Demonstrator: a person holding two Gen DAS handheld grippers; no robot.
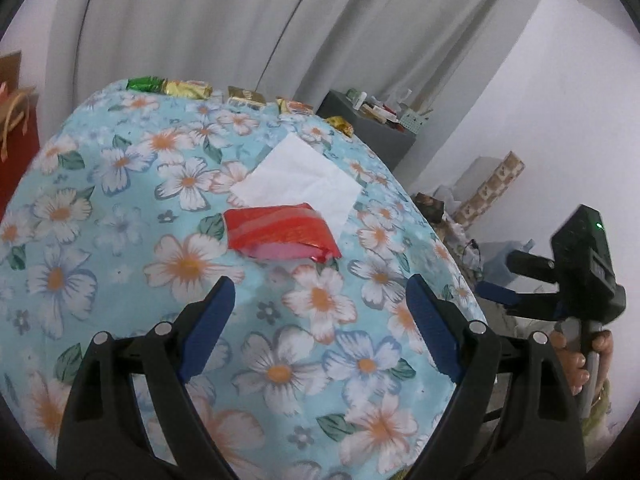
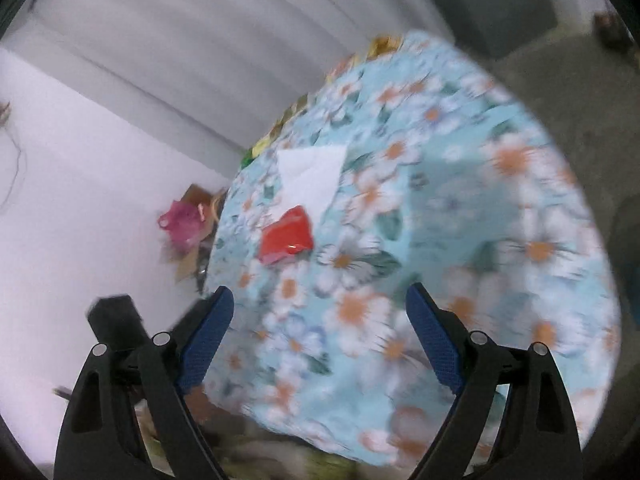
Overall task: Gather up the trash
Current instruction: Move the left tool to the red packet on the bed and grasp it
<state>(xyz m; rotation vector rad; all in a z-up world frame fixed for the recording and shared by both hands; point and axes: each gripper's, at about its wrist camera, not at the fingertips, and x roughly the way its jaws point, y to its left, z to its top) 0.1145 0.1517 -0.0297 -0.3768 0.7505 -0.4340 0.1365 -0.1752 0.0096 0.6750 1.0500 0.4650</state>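
Two hand-held grippers over a desk [image 1: 100, 184] draped in blue flowered cloth. Far left, a red paper bag [image 1: 16, 148] with rope handles stands beside the desk. Along the desk's far edge runs a row of foil wrappers [image 1: 168, 85], green and gold. Nothing blocks the way to the middle. There a red foil wrapper [image 1: 280, 234] lies flat, its far edge overlapping a white tissue [image 1: 300, 178]. The left hand-held gripper [image 1: 320, 324] hangs just short of that red wrapper, jaws spread wide, holding nothing. Right of the desk, a grey cabinet [image 1: 372, 136] carries small clutter too tiny to name. At far right the right hand-held gripper [image 1: 500, 294] sits off the desk edge. Its own view is blurred: right hand-held gripper [image 2: 320, 324] released, empty, red foil wrapper [image 2: 286, 236] ahead and slightly left, well apart, the white tissue [image 2: 312, 178] just behind it.
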